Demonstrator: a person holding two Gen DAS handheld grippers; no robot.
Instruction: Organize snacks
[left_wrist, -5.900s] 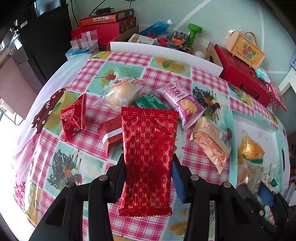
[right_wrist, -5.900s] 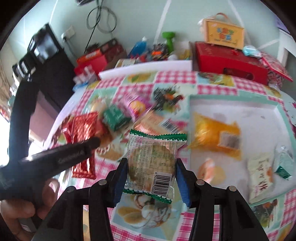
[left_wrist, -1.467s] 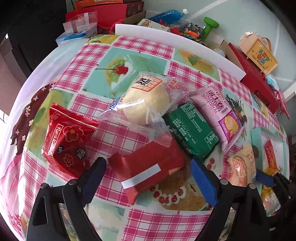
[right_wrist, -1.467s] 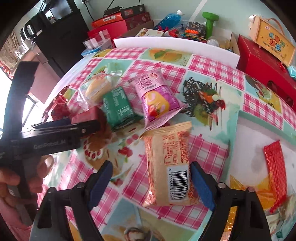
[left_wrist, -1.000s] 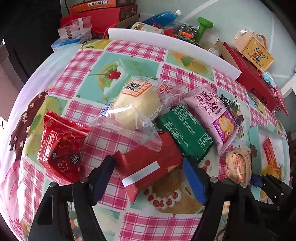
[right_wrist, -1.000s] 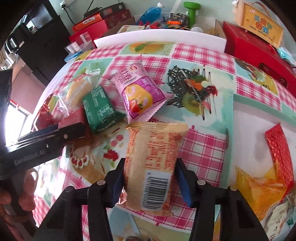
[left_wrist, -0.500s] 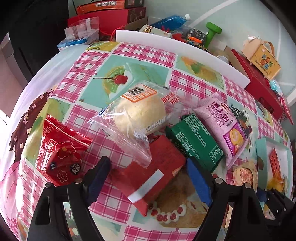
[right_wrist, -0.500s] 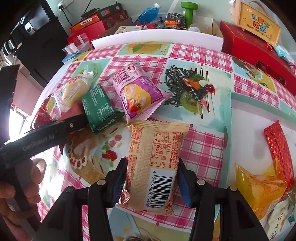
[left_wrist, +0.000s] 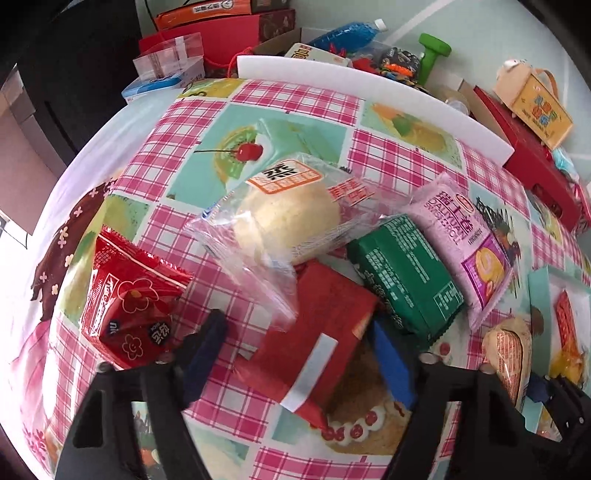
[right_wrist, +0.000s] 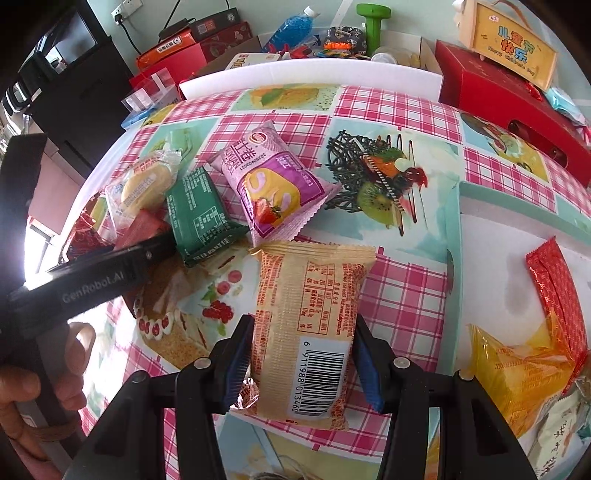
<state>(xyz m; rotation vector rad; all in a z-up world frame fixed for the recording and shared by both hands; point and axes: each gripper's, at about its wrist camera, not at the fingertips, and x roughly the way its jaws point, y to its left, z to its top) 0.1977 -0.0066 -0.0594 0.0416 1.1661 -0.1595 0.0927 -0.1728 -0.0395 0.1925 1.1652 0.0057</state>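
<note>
Crinkly tan snack pack (right_wrist: 306, 328), barcoded, rectangular

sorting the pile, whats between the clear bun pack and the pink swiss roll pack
In the left wrist view, the green packet lies between the clear bun pack and the pink swiss roll pack, touching both.

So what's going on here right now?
A person is sorting snacks with two handheld grippers. The right gripper is clamped on a tan snack packet. The left gripper has just been closing around a red packet with a white strip on the table. A few packets already lie on the white tray.
</note>
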